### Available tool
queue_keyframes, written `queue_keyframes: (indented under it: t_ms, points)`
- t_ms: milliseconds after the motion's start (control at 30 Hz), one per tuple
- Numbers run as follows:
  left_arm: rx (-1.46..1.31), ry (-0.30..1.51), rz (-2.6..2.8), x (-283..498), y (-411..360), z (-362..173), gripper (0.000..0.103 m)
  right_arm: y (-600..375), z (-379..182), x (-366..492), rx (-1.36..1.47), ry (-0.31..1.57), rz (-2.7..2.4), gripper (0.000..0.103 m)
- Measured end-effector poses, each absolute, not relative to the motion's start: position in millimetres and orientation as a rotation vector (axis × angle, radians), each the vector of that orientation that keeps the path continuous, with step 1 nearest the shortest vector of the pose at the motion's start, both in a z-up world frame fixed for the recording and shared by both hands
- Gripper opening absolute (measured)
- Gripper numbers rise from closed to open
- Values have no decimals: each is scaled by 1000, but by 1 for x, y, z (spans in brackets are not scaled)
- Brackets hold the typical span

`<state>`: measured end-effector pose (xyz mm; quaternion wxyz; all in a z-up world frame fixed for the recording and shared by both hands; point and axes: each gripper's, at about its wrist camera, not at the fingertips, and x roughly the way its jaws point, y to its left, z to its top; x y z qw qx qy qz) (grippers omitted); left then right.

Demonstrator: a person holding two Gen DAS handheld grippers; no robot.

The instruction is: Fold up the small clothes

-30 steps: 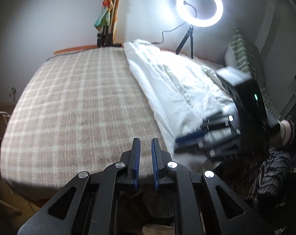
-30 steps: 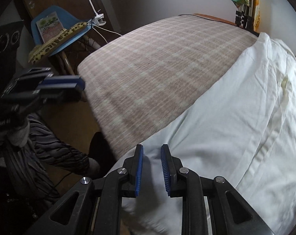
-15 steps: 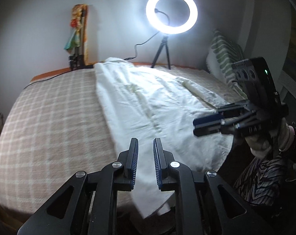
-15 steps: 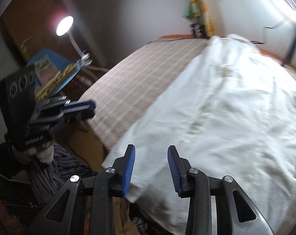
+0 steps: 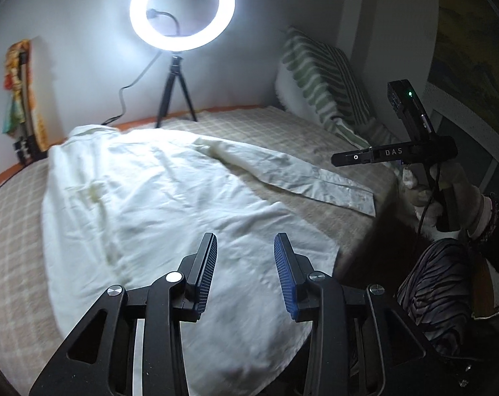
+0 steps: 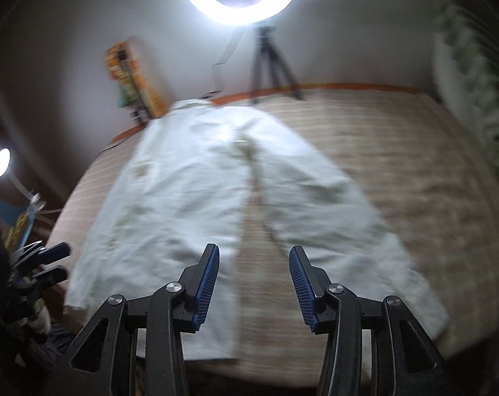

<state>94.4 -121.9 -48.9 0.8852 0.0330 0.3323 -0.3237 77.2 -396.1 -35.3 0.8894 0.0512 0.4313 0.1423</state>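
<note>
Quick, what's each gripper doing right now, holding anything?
Left gripper: fingers opening, nothing between them, above the white shirt.
Right gripper: fingers opening, empty.

Each claw is black plastic with silver screw heads on its linkage arms and ribbed blue pads on the fingers (image 5: 205, 274). The right claw (image 5: 340, 159) bears white "DAS" lettering, a green light and a thin black cable. The person's hand (image 5: 447, 194) wears a pale glove above dark, wavy-striped clothing.

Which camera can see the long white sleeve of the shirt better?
The left wrist view. There the sleeve is sharp: it stretches flat across the checked bed cover toward the bed's right edge, cuff end visible. The right wrist view shows the sleeve too, but badly blurred, so its edges and cuff are hard to make out.
</note>
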Motion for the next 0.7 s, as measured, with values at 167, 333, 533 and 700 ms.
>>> queue_keyframes:
  t_ms: [167, 333, 533, 700]
  points:
    - [93, 721, -722, 110, -154, -53, 34, -484, -55, 81, 238, 941, 124, 52]
    - [111, 767, -743, 126, -175, -64, 34, -544, -80, 76, 313, 987, -1, 56]
    - [110, 834, -746, 142, -186, -83, 34, -574, -103, 73, 407, 1005, -21, 64]
    - [116, 858, -735, 147, -186, -92, 34, -574, -111, 73, 409, 1018, -21, 64]
